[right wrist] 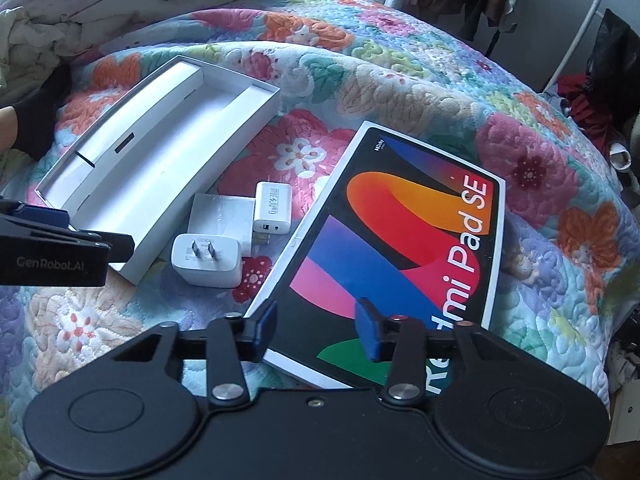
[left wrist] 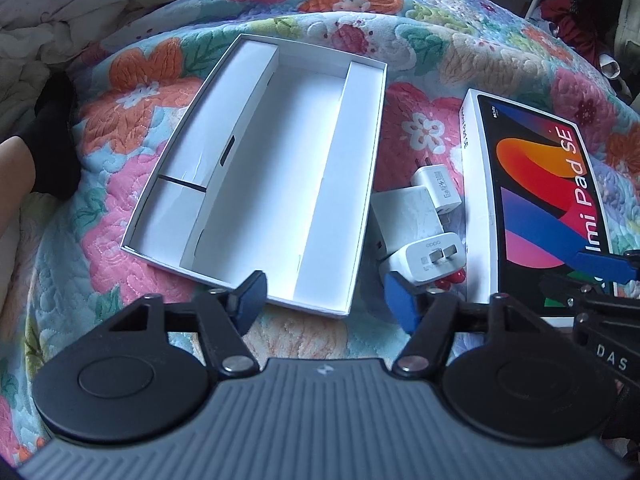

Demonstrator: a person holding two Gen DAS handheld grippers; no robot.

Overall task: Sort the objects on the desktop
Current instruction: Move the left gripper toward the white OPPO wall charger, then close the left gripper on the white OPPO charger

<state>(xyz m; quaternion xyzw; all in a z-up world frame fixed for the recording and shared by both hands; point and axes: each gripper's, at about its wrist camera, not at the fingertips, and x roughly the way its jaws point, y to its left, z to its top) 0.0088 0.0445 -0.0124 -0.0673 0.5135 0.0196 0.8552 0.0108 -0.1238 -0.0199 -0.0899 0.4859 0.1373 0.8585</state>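
Note:
An open white box tray with cardboard dividers lies on a flowery quilt. Right of it sit three white chargers: an oppo plug, a flat square adapter and a GaN charger. The Redmi Pad SE box lid lies further right. My left gripper hovers open over the tray's near edge, holding nothing. My right gripper hovers open over the lid's near end, also holding nothing.
The flowery quilt covers a bed. Crumpled white bedding is piled at the far left. A person's leg in a black sock rests left of the tray. Clothes and a white pole stand at the far right.

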